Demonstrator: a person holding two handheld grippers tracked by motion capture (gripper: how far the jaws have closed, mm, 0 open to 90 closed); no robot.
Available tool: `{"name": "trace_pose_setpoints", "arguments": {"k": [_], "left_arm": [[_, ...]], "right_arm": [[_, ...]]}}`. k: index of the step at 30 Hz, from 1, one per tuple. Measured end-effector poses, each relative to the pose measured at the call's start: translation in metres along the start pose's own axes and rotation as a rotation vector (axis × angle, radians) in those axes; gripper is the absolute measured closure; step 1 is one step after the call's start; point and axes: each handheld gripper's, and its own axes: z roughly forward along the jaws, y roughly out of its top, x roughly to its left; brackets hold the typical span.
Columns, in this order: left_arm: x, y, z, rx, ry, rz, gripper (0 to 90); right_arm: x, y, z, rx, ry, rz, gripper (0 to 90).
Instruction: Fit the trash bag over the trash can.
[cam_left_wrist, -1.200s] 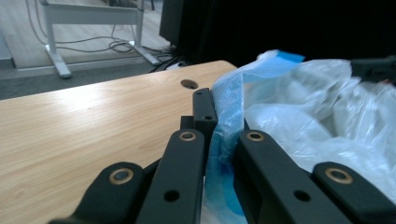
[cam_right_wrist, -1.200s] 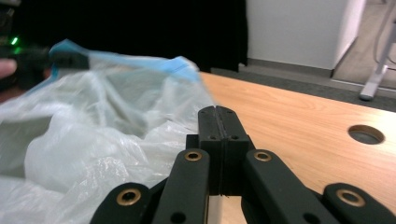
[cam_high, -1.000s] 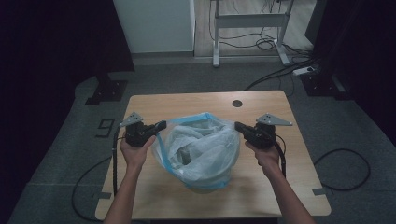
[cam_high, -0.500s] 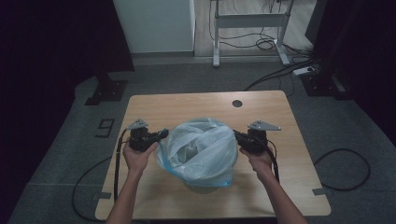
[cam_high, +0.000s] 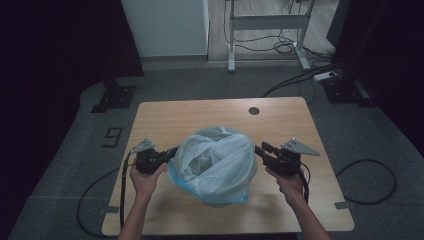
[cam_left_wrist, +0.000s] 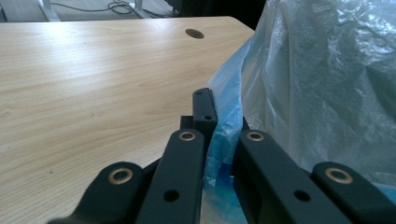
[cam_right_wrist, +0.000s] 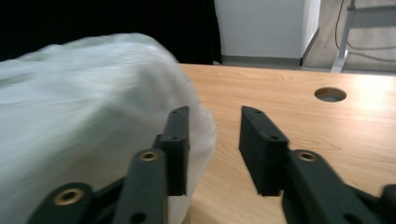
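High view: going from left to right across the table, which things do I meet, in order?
Left gripper → plastic bag → right gripper. These lie on or over the wooden table.

A light wooden table (cam_high: 200, 117) is standing on a grey carpeted floor (cam_high: 75, 150), its top showing a pale grain and rounded corners. A round cable hole (cam_high: 254, 110) is sitting near the far edge, right of the middle; it is also showing in the left gripper view (cam_left_wrist: 194, 33) and the right gripper view (cam_right_wrist: 330, 94). A crumpled translucent plastic bag (cam_high: 215, 162), whitish with a blue rim, is resting on the middle of the tabletop, nearer the person's edge than the far one, and is bulging upward as a rounded heap. The wood around the bag is lying bare on the far side and at both ends
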Motion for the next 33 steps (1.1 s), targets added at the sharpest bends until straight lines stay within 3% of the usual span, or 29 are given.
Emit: {"name": "trace_pose_setpoints", "arguments": {"k": [3,4,5,6,7,8,9,10,11,12,16,18,19,20,23,27,29,33], "left_arm": [[0.000,-0.001,-0.002,-0.009,0.000,-0.002,89.8],[-0.001,-0.001,-0.003,-0.012,0.002,0.004,89.8],[-0.001,-0.001,-0.003,-0.012,0.002,0.004,89.8],[-0.001,-0.001,-0.004,-0.017,0.005,0.004,89.8],[-0.002,0.000,-0.005,-0.023,0.004,0.006,89.8],[-0.002,0.000,-0.006,-0.028,0.002,0.003,89.7],[-0.002,0.000,-0.006,-0.028,0.002,0.003,89.7],[-0.002,0.000,-0.007,-0.025,0.003,0.002,89.7],[-0.002,0.000,-0.007,-0.025,0.003,0.002,89.6],[-0.003,0.000,-0.007,-0.022,0.005,0.005,89.6],[-0.004,0.000,-0.009,-0.024,0.006,0.010,89.4],[-0.005,0.000,-0.011,-0.025,0.002,0.018,89.2],[-0.006,0.000,-0.012,-0.025,0.003,0.023,89.1],[-0.006,0.000,-0.012,-0.024,0.004,0.026,89.1],[-0.004,-0.001,-0.014,-0.016,0.004,0.031,89.3],[0.000,-0.003,-0.013,0.015,0.005,0.022,89.4],[0.002,-0.005,-0.011,0.036,0.001,0.012,89.3],[0.007,-0.013,-0.007,0.069,-0.005,-0.008,89.1]], "right_arm": [[0.005,0.000,-0.014,-0.014,0.032,-0.010,56.6],[0.012,-0.003,-0.028,-0.016,0.078,-0.010,52.7],[0.012,-0.003,-0.028,-0.016,0.078,-0.010,52.7],[0.021,-0.011,-0.041,-0.010,0.131,-0.006,47.0],[0.021,-0.011,-0.041,-0.010,0.131,-0.006,47.0],[0.035,-0.024,-0.052,0.001,0.196,-0.009,42.8],[0.035,-0.024,-0.052,0.001,0.196,-0.009,42.8],[0.046,-0.032,-0.059,0.007,0.246,-0.004,40.6],[0.046,-0.032,-0.059,0.007,0.246,-0.004,40.6],[0.058,-0.039,-0.062,0.017,0.283,-0.003,39.0],[0.072,-0.045,-0.056,0.052,0.285,-0.020,41.0],[0.076,-0.050,-0.049,0.064,0.275,-0.031,51.2],[0.078,-0.055,-0.047,0.061,0.285,-0.057,71.4],[0.078,-0.055,-0.047,0.061,0.285,-0.057,71.4],[0.084,-0.062,-0.045,0.072,0.275,-0.112,88.8],[0.084,-0.074,-0.036,0.133,0.241,-0.164,89.3],[0.073,-0.081,-0.028,0.172,0.225,-0.131,89.3],[0.065,-0.087,-0.021,0.207,0.212,-0.113,89.3]]}}
